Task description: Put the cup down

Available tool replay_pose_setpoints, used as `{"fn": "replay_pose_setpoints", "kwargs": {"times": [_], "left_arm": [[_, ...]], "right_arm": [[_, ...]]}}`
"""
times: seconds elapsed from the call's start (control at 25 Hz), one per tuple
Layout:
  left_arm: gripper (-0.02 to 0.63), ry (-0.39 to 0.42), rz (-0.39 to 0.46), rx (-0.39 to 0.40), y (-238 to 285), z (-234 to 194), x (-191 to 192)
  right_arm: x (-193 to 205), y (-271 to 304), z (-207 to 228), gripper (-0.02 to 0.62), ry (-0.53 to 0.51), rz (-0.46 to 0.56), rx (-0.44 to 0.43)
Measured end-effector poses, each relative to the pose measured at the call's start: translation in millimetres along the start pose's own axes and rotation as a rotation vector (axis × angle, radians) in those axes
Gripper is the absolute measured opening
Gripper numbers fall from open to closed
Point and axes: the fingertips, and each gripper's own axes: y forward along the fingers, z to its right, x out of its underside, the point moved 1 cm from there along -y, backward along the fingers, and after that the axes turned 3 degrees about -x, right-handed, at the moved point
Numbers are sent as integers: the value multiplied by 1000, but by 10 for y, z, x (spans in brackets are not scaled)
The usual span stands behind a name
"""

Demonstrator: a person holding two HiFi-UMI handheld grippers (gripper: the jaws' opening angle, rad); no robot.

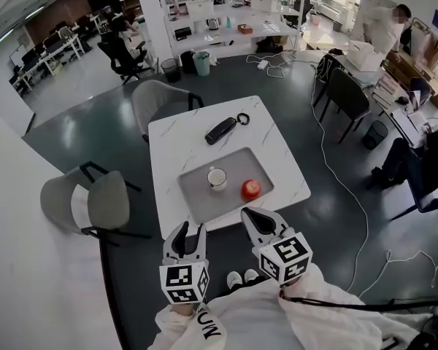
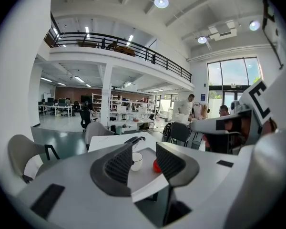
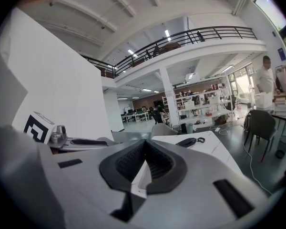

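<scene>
We locate the cup standing upright on the grey tray, towards the tray's left-centre. The tray lies on the white marble table. A red round object sits on the same tray, just to the right of the cup and not touching it. A black elongated object with a small ring at one end lies on the table beyond the tray.

We read the left gripper as open: its jaws stand apart with nothing between them, and the cup and the red object show through the gap, well ahead. We read the right gripper as closed: its jaw tips meet and grip nothing.

In the head view, both grippers are held off the table's near edge, close to the person's body and well apart from the cup. Neither touches the tray or the table. Two grey chairs stand to the left of the table.
</scene>
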Motion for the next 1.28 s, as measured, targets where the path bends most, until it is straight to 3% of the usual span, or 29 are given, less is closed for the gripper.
{"fn": "replay_pose_setpoints", "kwargs": {"times": [0.64, 0.88, 1.12, 1.28], "left_arm": [[161, 51, 12, -21, 162, 414, -108], [125, 60, 7, -40, 165, 374, -93], [36, 73, 15, -60, 165, 350, -108], [11, 69, 17, -66, 150, 305, -111]], "right_arm": [[-23, -139, 336, 5, 33, 21, -23], [-23, -99, 346, 5, 36, 19, -28], [-36, -75, 352, 5, 32, 18, -36], [-47, -64, 332, 5, 29, 17, -36]]}}
